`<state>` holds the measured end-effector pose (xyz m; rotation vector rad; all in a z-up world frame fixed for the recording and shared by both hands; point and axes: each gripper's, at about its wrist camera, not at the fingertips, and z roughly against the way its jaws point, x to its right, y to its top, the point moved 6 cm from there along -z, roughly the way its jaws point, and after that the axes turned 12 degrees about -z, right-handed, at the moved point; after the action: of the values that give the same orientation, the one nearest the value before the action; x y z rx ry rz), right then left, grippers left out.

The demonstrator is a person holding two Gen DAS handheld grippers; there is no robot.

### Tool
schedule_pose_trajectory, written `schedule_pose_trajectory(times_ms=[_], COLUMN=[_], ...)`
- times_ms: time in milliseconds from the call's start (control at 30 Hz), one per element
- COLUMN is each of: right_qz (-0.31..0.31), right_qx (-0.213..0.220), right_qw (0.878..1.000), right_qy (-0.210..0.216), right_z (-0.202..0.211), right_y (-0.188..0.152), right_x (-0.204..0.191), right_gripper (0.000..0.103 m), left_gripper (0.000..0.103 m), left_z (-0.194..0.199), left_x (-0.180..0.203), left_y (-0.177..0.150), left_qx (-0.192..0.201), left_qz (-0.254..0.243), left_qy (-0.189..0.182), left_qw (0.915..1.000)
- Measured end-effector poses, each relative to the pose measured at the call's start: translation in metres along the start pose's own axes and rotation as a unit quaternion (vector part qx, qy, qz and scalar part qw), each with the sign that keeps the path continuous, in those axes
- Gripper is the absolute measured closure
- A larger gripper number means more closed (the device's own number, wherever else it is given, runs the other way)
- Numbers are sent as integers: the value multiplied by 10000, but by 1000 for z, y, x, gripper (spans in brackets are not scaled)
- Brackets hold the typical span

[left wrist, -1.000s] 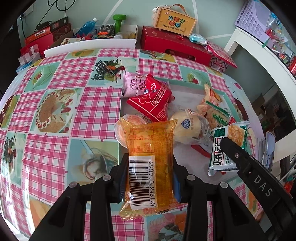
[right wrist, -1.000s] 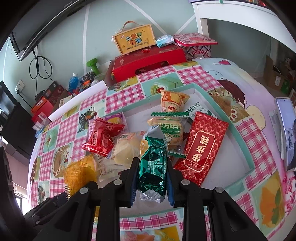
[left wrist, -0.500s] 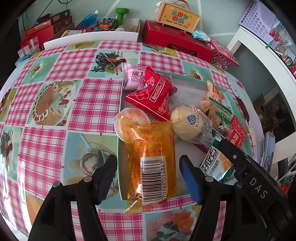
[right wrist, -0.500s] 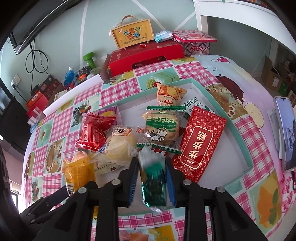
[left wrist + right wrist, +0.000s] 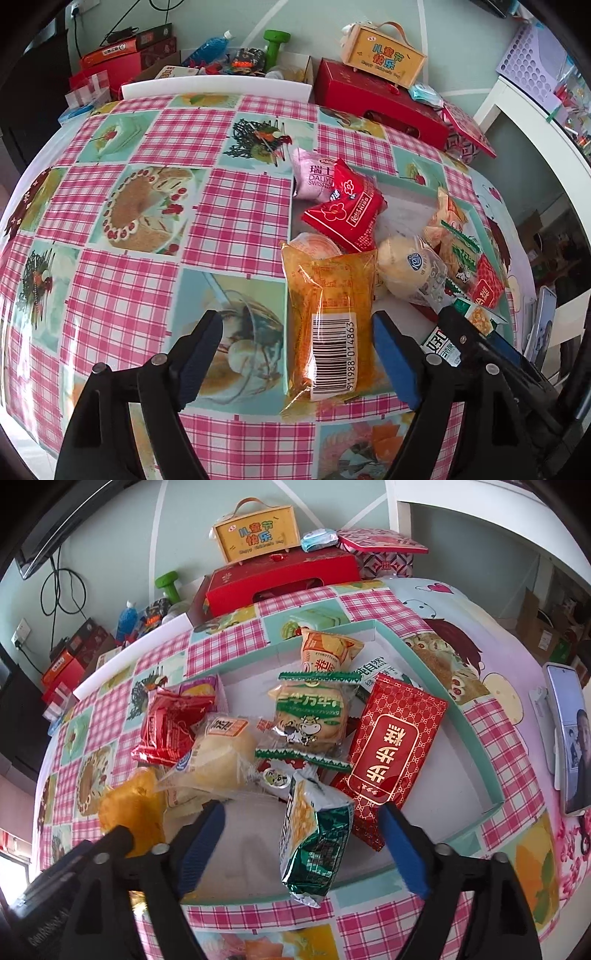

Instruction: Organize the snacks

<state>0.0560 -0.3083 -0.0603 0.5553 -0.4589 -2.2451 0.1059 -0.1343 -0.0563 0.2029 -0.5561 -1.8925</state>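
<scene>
A shallow teal-rimmed tray point(image 5: 445, 690) on the checked tablecloth holds several snack packets. My left gripper point(image 5: 295, 358) hangs over the tray's near left corner, its jaws opening. The orange packet point(image 5: 328, 325) lies between them on the tray rim, and the pads do not touch it. Over the tray's front edge my right gripper point(image 5: 301, 849) also has its jaws opening, and the green packet point(image 5: 314, 842) lies loose between them. Beyond lie a long red packet point(image 5: 391, 746), a green-and-white biscuit packet point(image 5: 310, 716), a wrapped bun point(image 5: 218, 753) and a red packet point(image 5: 347, 214).
A red box point(image 5: 284, 579) with a yellow gift box point(image 5: 258, 535) on it stands behind the table, beside a green dumbbell point(image 5: 168, 585). A phone point(image 5: 567, 738) lies at the table's right edge. A white shelf point(image 5: 535, 122) stands to the right.
Both grippers have gone from shut to wide apart. The orange packet and the green packet were let go and now rest on the tray's near edge.
</scene>
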Motion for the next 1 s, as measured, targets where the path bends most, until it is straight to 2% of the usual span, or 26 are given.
schedule_pose_trajectory(times_ms=[100,367,567,700,867,1000], right_qz=[34,98,179,196,257,270], right_qx=[62,124,219,228,196,167], right_qw=[10000,9999,9996,9995,9995,9995], right_qy=[-25,-67,7,27,9,-2], right_z=[1,3,11,16,19,21], right_y=[-2,-10,-18,-26,-36,-42], right_x=[0,5,4,4,6,9], right_gripper=[0,0,0,0,0,0], left_gripper=[20,16,16,12,12,12], left_z=[6,18,22,19,8,1], left_x=[-3,-10,-33,-51,-65,-67], left_y=[0,-4,-12,-23,-41,-53], left_qx=[92,298,339,289,26,-140], left_qz=[-32,41,238,306,406,473], left_qy=[-47,-237,381,827,1105,1044], left_qw=[9999,9993,9984,9957,9930,9933])
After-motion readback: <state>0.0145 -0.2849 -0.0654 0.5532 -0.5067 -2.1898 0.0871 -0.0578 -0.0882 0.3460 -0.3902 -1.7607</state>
